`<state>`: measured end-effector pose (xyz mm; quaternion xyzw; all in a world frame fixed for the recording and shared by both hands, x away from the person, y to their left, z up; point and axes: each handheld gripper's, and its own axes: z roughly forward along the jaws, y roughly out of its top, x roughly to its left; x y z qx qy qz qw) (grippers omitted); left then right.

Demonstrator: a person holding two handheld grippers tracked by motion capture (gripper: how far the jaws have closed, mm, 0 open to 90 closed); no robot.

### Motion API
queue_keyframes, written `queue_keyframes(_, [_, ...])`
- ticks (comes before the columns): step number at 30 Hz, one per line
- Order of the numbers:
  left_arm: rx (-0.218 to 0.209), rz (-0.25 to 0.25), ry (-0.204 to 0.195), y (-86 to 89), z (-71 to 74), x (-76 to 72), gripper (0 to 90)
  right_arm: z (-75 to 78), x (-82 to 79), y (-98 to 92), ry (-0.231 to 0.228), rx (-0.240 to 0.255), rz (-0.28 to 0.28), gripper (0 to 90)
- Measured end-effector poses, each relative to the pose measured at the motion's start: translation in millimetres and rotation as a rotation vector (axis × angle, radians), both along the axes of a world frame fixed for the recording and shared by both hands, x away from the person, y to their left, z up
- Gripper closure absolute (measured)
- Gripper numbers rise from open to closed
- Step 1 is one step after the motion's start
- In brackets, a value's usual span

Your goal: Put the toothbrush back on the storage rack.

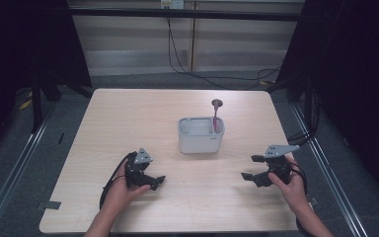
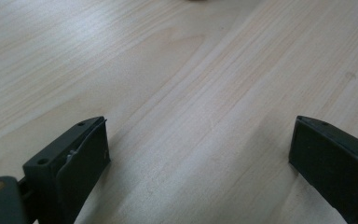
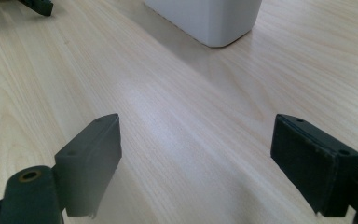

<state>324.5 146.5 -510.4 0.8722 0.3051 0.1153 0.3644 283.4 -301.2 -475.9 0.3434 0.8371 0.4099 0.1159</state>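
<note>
A white rectangular container point(image 1: 200, 137) stands near the middle of the light wooden table point(image 1: 128, 118). A pink-handled utensil point(image 1: 216, 116) stands upright in its right end, dark head up. My left gripper point(image 1: 157, 182) is held low over the front left of the table, open, with bare wood between its jaws point(image 2: 199, 140). My right gripper point(image 1: 251, 167) is held at the front right, open and holding nothing point(image 3: 196, 140). In the right gripper view the container point(image 3: 205, 18) is ahead, apart from the jaws. The left gripper's tip point(image 3: 39, 5) shows at the top left there.
Metal rails point(image 1: 19, 158) run along both sides of the table. Black cables point(image 1: 187, 69) lie on the floor behind it. A black frame and dark curtains enclose the space.
</note>
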Motion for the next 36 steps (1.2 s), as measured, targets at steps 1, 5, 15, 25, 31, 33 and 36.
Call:
queue_keyframes(1, [0.0,0.0,0.0,0.0,0.0,0.0,4.5,-1.0,-0.6,-0.3,0.002,-0.002,0.0,16.0])
queue_keyframes(5, [0.0,0.0,0.0,0.0,0.0,0.0,4.5,-6.3,-3.2,-1.7,0.014,-0.019,0.004,16.0])
queue_keyframes(15, [0.0,0.0,0.0,0.0,0.0,0.0,4.5,-16.8,-7.2,-5.6,0.02,-0.044,-0.007,17.1])
queue_keyframes(25, [0.0,0.0,0.0,0.0,0.0,0.0,4.5,-24.4,-7.5,-7.0,0.022,-0.099,-0.012,17.1])
queue_keyframes(31, [-0.001,0.001,0.0,0.0,0.0,-0.1,4.5,-29.0,-7.8,-6.7,0.028,-0.143,-0.011,16.9])
queue_keyframes(33, [0.0,0.0,0.001,0.0,0.0,-0.1,4.5,-29.6,-7.8,-6.6,0.028,-0.143,-0.011,16.2])
queue_keyframes(36, [0.0,0.0,0.001,0.0,0.1,-0.1,4.5,-30.1,-8.0,-6.9,0.024,-0.139,-0.014,15.9])
